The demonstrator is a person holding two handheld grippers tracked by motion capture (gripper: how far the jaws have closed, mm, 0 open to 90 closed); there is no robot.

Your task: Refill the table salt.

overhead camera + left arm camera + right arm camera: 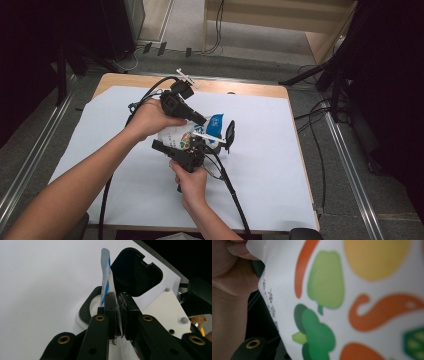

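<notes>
A white pouch (175, 136) printed with vegetables and with a blue top is held up over the table's middle. Its black flip lid (230, 134) stands open at the right. My left gripper (202, 120) comes from the upper left and is shut on the pouch's thin blue-and-white top edge (106, 272), just below the open lid (135, 272). My right gripper (197, 146) is pressed against the pouch from below. The printed side of the pouch (352, 295) lies right against its camera and hides most of its jaws.
A white sheet (280, 165) covers the wooden table (240, 89). Black cables trail from both grippers toward the near edge. A small white object (186, 77) lies at the table's far edge. A hand (227, 290) is close beside the pouch.
</notes>
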